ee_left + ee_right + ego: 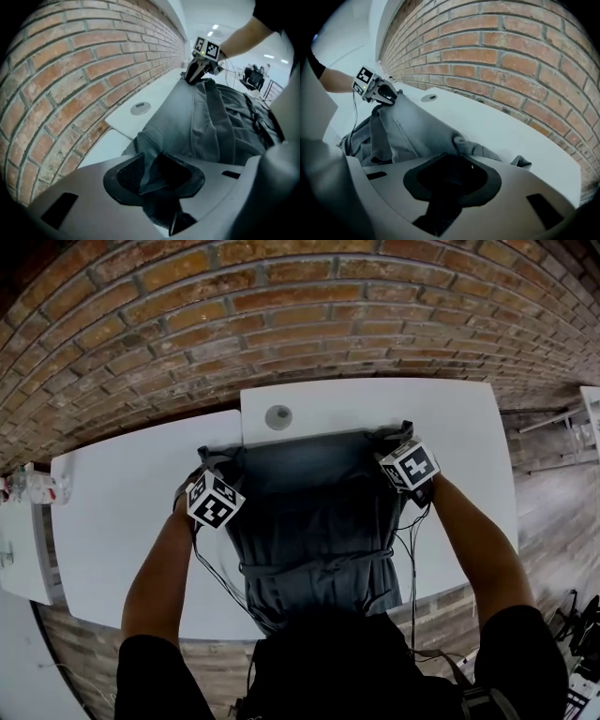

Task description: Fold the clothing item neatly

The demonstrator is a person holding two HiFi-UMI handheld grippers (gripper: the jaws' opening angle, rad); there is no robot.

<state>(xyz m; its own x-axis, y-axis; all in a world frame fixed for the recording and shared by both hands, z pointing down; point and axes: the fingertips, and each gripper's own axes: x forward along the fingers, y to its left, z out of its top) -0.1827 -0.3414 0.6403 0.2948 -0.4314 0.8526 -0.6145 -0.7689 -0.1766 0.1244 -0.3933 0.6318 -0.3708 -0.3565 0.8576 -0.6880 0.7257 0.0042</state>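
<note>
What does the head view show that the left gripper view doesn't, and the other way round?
Only the head view: the person's left forearm, the left hand-held gripper from outside, and the grey garment hanging over the table's near edge. Only the left gripper view: a garment corner pinched between its own jaws, and ceiling lights. Both: the garment, the brick wall, the round disc in the table and the right hand-held gripper.
</note>
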